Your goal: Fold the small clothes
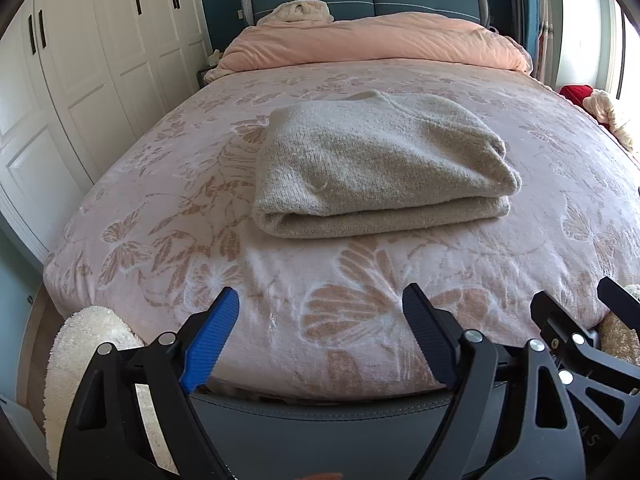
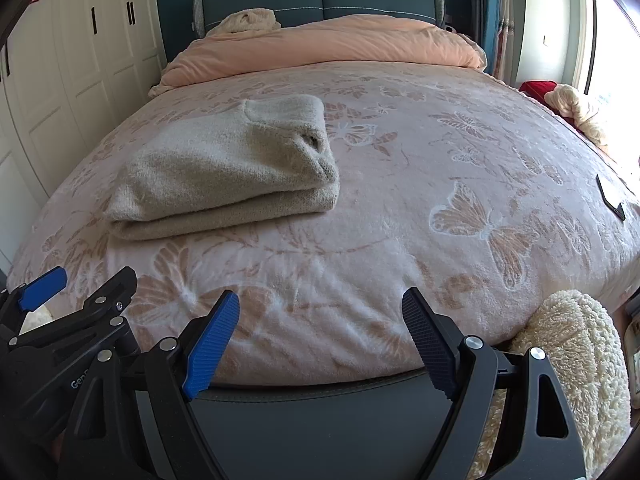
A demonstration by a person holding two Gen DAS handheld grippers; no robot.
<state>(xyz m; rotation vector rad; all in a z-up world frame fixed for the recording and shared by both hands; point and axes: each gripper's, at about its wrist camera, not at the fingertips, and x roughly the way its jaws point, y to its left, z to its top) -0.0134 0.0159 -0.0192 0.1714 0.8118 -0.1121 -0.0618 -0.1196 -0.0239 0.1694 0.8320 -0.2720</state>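
Left wrist: your folded sweater (image 1: 376,164) sits mid-bed (image 1: 520,240); left gripper (image 1: 320,320) and right gripper (image 2: 320,320) both released, empty, short of it.

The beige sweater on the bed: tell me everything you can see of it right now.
The beige sweater is a fuzzy, soft-looking knit, folded into a thick rectangular bundle of stacked layers, with the folded edge toward the cameras. A ribbed band shows along its far edge, and a small opening gapes at its right end. It lies flat in the middle of the pink butterfly-print blanket, which alone touches it. Both grippers are clear of it.
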